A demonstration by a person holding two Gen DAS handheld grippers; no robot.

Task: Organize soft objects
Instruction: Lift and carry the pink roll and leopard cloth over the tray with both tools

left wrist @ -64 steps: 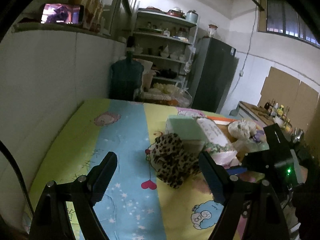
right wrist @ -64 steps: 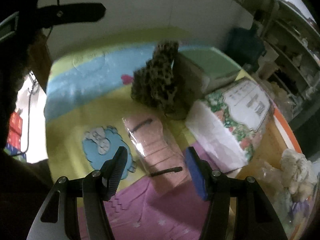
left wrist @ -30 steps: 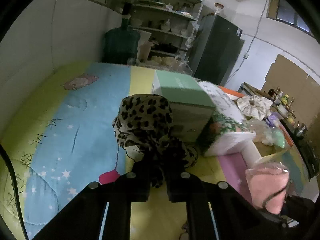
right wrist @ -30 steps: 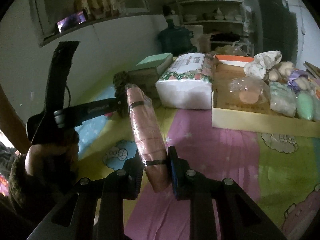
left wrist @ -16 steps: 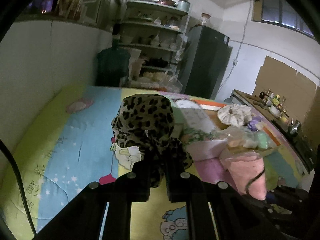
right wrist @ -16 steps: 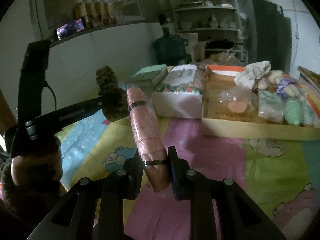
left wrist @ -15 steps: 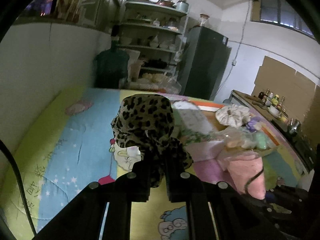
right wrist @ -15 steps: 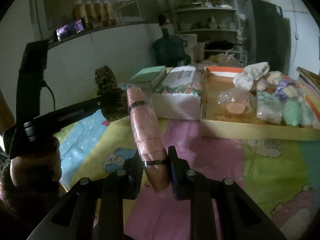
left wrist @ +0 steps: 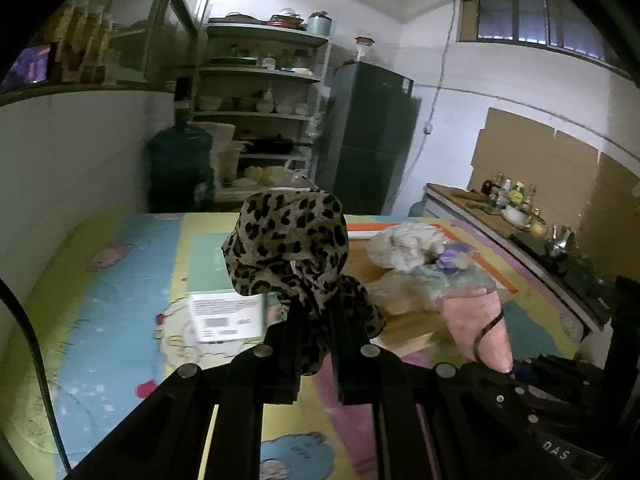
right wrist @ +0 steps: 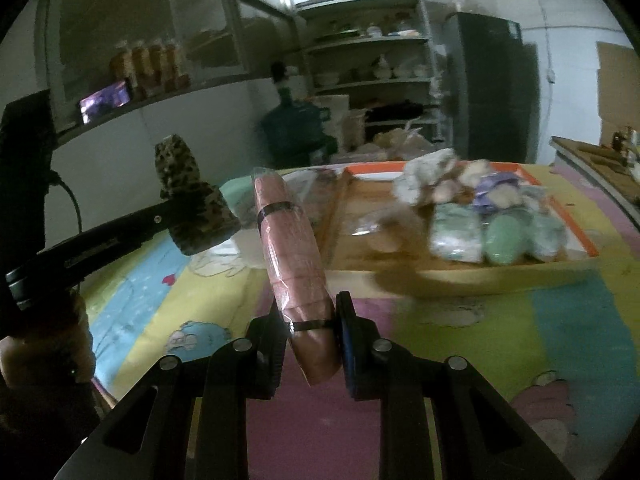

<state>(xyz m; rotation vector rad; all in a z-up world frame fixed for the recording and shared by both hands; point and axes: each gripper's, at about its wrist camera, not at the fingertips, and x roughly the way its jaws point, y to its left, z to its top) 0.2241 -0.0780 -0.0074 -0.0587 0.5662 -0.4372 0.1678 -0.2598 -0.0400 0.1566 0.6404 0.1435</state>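
You're in a home kitchen. Open shelves (left wrist: 260, 92) hold bowls and pots beside a dark fridge (left wrist: 372, 136), with a water jug (left wrist: 180, 168) on the floor. Bottles crowd the counter (left wrist: 500, 216).

A tray (right wrist: 576, 258) sits on the table (right wrist: 560, 340), packed with soft bundles (right wrist: 496, 236). Left of the tray lies a box (left wrist: 208, 264). Behind the table stand shelves (left wrist: 260, 116), a water jug (left wrist: 180, 168) to their left, a fridge (left wrist: 372, 140) to their right
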